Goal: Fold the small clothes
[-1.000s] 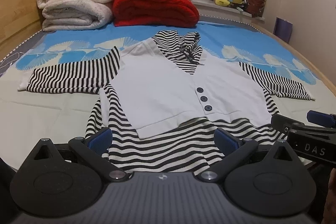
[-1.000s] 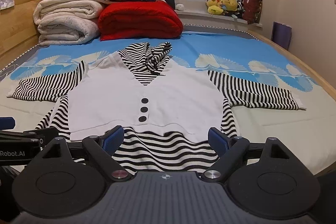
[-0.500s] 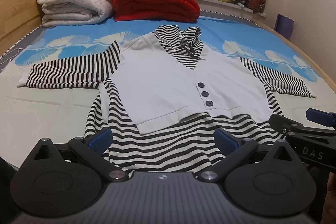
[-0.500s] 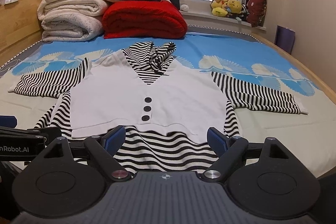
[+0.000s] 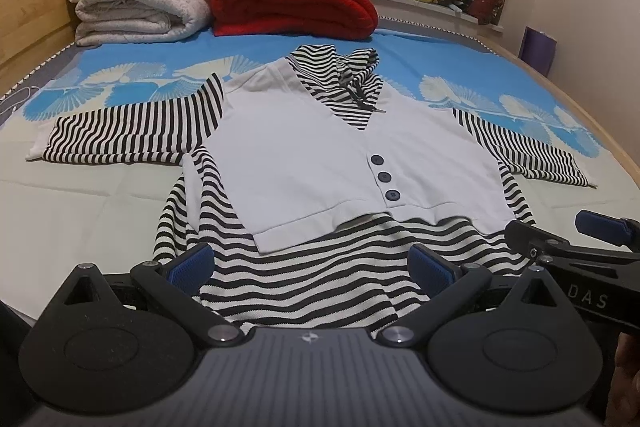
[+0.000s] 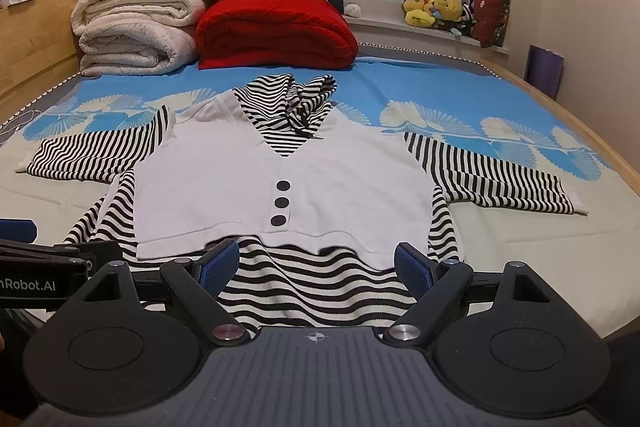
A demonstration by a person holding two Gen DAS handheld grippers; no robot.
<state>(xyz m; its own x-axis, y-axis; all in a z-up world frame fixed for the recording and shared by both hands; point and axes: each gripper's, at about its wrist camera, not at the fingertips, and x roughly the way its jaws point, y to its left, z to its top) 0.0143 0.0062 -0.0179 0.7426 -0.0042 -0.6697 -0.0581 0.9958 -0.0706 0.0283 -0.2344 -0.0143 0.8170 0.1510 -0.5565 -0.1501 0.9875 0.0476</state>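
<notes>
- Left wrist view is showing the left gripper [image 5: 312,267] with jaws spread wide, hovering over the striped hem of the small top [image 5: 340,163].
- Small top is lying flat, sleeves outspread, near the bed's [image 5: 80,227] front edge.
- Right gripper [image 6: 316,267] is likewise gaping wide, gripping nothing.

The letters "DAS" stand in pale print on the black body of the right gripper [image 5: 600,239] at the left wrist view's right edge, and "nRobot.AI", cut off, stands in white on the left gripper [image 6: 24,239] at the right wrist view's left edge.
</notes>
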